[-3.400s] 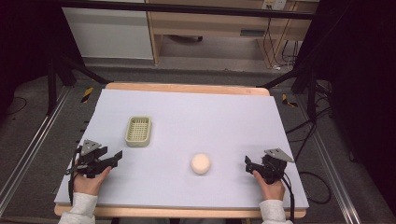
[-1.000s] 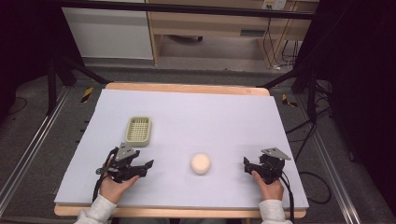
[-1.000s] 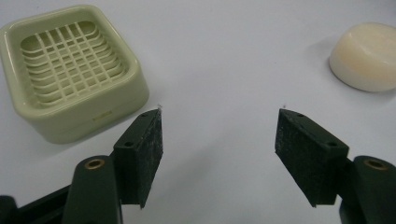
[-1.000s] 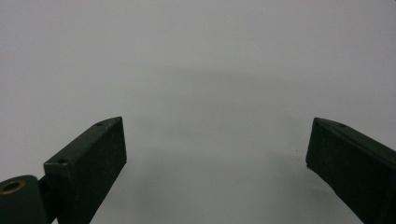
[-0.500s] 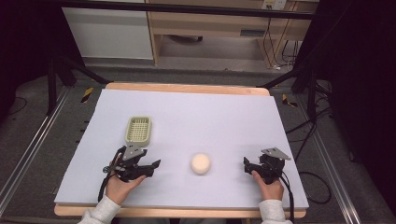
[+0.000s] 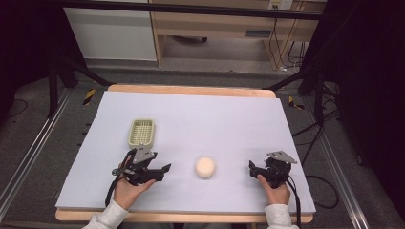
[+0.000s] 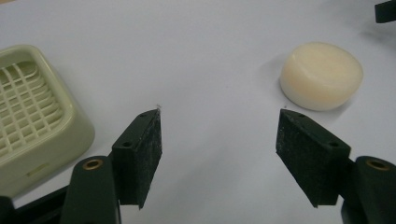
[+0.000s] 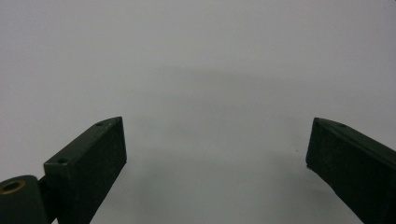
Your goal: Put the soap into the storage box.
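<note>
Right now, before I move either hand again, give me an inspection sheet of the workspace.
Surface: white table sheet, flat, on a wooden board.
Job's things: cream soap puck lying flat on the sheet; pale green slatted dish behind the left gripper, apart from the puck.
Clutter: nothing seen.
Grippers: left gripper jaws just opening, nothing between them, pointing toward the puck; right gripper open, nothing between its jaws, right of the puck.
Cables: one trails from each gripper; loose wires on the floor at right.
Surroundings: wooden furniture behind, dark sides.
</note>
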Available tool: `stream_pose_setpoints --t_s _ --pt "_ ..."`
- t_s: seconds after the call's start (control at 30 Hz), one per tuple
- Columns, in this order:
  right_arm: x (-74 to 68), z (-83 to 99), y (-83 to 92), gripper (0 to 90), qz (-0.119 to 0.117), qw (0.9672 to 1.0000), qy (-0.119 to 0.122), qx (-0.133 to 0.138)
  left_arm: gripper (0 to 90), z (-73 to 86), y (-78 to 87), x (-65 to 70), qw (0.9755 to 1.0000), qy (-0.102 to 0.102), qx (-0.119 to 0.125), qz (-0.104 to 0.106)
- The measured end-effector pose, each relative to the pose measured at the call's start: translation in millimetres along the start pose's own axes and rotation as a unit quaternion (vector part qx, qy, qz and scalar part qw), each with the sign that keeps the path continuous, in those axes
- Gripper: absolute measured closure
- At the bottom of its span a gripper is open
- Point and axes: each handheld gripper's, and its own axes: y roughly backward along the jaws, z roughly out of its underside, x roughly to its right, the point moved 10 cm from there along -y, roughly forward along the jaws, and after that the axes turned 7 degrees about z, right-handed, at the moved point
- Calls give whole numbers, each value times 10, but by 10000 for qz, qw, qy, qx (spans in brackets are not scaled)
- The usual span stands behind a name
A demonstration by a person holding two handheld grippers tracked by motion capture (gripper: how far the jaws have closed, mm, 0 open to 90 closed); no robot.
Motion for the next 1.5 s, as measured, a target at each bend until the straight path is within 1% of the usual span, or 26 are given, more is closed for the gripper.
stream_pose_setpoints --t_s 0.37,0.43,0.5,0.7,1.1,1.23,1.5 --pt "0 -1 1 54 -5 10000 -4 7 289 -135 -97 167 9998 -139 -23 166" --pt "-1 -1 2 54 -3 10000 -8 7 283 -153 -131 217 9996 -191 -62 199" --pt "5 -1 1 54 8 10000 15 15 281 -160 -142 230 9995 -211 -82 209" --pt "4 -1 2 54 2 10000 14 19 261 -212 -235 341 9990 -285 -147 315" --pt "3 -1 1 55 -6 10000 -4 19 224 -240 -356 450 9983 -353 -275 372" --pt "3 -1 7 55 -9 10000 -2 23 215 -258 -390 485 9979 -418 -326 365" --pt "6 -3 7 56 0 10000 24 42 191 -303 -455 553 9976 -429 -365 409"
